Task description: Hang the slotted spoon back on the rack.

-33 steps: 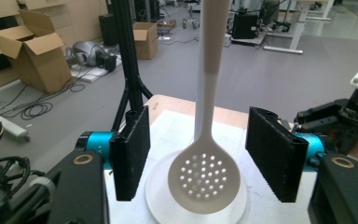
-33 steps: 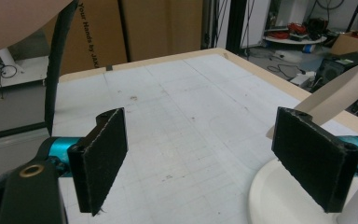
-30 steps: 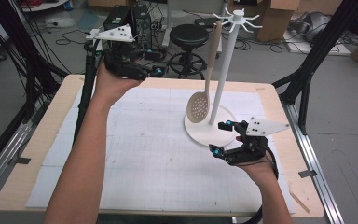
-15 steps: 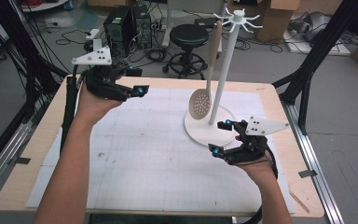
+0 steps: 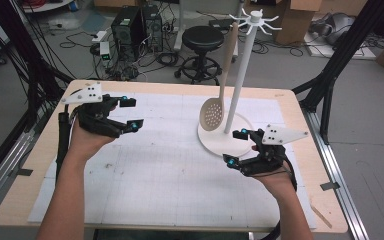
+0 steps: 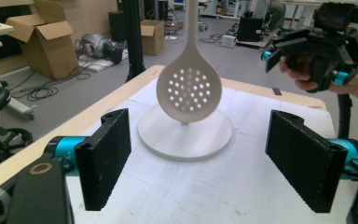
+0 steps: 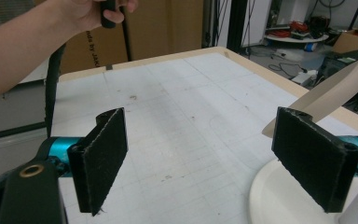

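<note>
Both tongs stand wide open and empty: the left tongs [image 5: 128, 114] hover over the far left of the counter [image 5: 145, 200], the right tongs [image 5: 236, 146] low at the near edge of the stand's round base [image 5: 215, 142]. The slotted spoon [image 5: 212, 114] hangs by its handle from a hook at the top of the white stand [image 5: 240, 70], its perforated bowl down beside the pole and just above the base.

The likely trouble is the spoon's loose hang. If the left tongs come in and nudge the bowl rather than closing squarely on it, the spoon would probably swing on its hook and could slip off, or the pads might pinch only the rounded rim and lose it. A pull sideways instead of up could also tip the tall, narrow stand, unless the right tongs steady the base.

From above, the hook and the whole handle are plain. The left gripper view faces the bowl's holes [image 6: 189, 88] head on, centred between its own pads, with the right tongs [image 6: 303, 56] beyond. The right gripper view catches a slanting stretch of the spoon [image 7: 340, 88] and the base rim [image 7: 270, 196], and the other hand [image 7: 91, 11] far off
</note>
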The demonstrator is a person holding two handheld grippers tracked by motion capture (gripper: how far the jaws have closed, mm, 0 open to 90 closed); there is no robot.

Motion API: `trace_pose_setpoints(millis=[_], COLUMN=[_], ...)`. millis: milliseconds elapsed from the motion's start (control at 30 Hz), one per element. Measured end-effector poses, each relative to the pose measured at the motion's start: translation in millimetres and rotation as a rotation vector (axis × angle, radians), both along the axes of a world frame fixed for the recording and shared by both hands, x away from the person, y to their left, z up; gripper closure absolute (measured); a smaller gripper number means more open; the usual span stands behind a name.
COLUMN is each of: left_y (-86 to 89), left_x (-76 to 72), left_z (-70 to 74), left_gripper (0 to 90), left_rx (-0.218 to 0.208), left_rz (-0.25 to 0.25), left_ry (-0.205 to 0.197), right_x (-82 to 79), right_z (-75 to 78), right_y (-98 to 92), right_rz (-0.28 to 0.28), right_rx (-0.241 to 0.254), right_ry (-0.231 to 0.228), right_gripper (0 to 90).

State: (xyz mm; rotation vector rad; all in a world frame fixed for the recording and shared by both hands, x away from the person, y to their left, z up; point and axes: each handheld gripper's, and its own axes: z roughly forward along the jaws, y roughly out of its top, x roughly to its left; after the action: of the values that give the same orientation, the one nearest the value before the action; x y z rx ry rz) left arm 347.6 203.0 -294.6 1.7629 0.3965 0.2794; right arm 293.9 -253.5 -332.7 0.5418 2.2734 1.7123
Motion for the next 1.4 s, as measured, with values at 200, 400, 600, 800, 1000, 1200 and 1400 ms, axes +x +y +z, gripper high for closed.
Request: trace_pose_setpoints(millis=[200, 400, 600, 800, 1000, 1200, 1400], left_y=[11.0, 16.6, 22.6, 27.9, 30.8, 33.8, 36.8], left_x=[-11.8, -23.8, -30.0, -36.1, -38.8, -38.7, -40.7], left_z=[-16.3, -30.3, -42.7, -47.3, -51.9, -57.1, -57.3], left_gripper=[21.7, 18.4, 13.2, 6.9, 5.1, 1.7, 1.7], left_rx=[-0.028, -0.024, -0.005, -0.029, -0.03, -0.039, -0.043], left_rz=[0.004, 0.016, 0.051, 0.043, 0.032, 0.032, 0.04], left_ry=[0.002, -0.002, 0.01, -0.009, -0.005, 0.0, -0.007], right_x=[1.6, 2.5, 4.7, 4.9, 4.4, 5.7, 5.0], right_z=[-1.2, -2.3, -3.8, -4.0, -3.8, -5.4, -6.2], right_y=[-1.4, -3.5, -9.0, -17.4, -19.4, -18.6, -18.5], right_rz=[-0.008, -0.012, -0.023, -0.051, -0.062, -0.065, -0.069], right_rx=[0.004, 0.005, 0.003, 0.01, 0.009, -0.002, -0.006], right_ry=[-0.001, 0.009, 0.005, 0.013, 0.008, 0.007, 0.01], right_gripper=[17.6, 17.6, 17.6, 17.6, 17.6, 17.6, 17.6])
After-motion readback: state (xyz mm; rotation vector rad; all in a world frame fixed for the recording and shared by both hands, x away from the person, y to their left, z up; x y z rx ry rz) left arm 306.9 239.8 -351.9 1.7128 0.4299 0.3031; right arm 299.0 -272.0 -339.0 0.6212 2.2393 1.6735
